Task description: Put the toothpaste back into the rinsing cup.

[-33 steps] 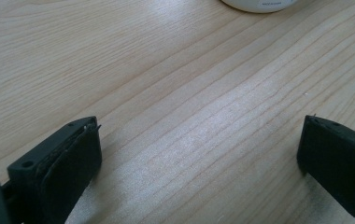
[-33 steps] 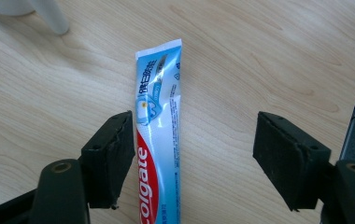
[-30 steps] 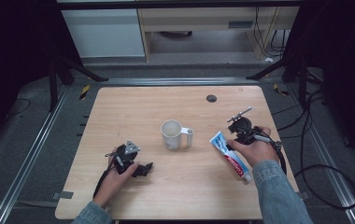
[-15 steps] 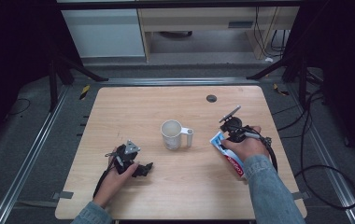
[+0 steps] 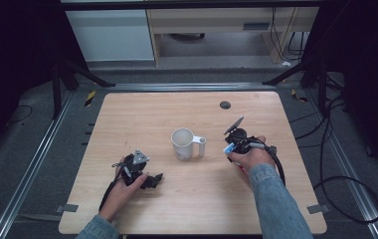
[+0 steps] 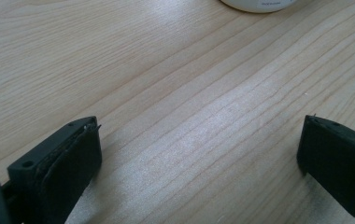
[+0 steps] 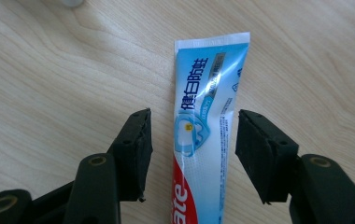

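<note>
Near edge, left: left gripper [image 5: 153,180] resting low on the counter [image 5: 142,114], in the same place as a second ago, jaws spread wide over bare wood grain, nothing between them. Near edge, right: right gripper [image 7: 192,154] lowered over the toothpaste tube [image 7: 203,135], shifted toward the mug and down from its earlier spot a second ago; jaws just been closing, now straddling the tube on both sides with a sliver of wood visible between each pad and the tube (not yet pinching, so released rather than grasping). Tube lying flat on the counter, crimped tail pointing away from the gripper, mostly hidden under the right hand [image 5: 249,158] in the high view, to the right of the mug. Middle: white mug [image 5: 183,143], upright, handle turned toward the tube, apart from both grippers. Far: small dark round hole [image 5: 225,105] in the counter surface. Judgement: pickup of the tube in hand, closing nearly complete; squeeze and lift likely remaining.
</note>
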`<state>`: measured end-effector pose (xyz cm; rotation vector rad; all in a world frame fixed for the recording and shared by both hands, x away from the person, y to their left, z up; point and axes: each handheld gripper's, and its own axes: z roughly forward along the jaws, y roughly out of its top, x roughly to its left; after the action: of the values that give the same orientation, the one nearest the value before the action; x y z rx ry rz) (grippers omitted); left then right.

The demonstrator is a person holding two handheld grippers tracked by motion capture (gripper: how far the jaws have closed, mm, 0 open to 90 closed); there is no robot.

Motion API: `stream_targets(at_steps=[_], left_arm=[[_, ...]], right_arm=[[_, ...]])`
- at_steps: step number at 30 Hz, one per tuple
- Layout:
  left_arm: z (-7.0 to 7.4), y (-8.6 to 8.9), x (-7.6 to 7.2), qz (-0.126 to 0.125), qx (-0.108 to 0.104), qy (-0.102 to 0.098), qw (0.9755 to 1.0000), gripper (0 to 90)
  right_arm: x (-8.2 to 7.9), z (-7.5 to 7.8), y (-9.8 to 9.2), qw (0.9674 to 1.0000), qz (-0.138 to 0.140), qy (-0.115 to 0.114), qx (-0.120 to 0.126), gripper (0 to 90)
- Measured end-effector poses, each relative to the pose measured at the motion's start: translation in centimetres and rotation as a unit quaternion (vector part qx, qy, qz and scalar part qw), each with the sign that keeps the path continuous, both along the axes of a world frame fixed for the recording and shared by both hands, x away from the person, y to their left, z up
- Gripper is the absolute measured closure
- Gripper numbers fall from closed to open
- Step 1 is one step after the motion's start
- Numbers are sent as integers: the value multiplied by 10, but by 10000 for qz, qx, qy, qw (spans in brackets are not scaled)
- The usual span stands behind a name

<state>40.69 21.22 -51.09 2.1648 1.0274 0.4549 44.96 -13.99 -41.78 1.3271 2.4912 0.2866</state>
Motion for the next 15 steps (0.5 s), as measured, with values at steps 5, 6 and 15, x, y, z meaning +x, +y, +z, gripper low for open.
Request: stream_targets(at_steps=[5,6,15], left_arm=[[0,0,0,-4,8,1,10000,0],[0,0,0,-12,5,3,10000,0],[0,0,0,-11,12,-3,10000,0]], right_arm=[[9,-14,2,9997,-137,122,-128,435],[10,-16,1,9998,-148,130,-104,436],[14,-26,3,9993,-260,193,-164,462]])
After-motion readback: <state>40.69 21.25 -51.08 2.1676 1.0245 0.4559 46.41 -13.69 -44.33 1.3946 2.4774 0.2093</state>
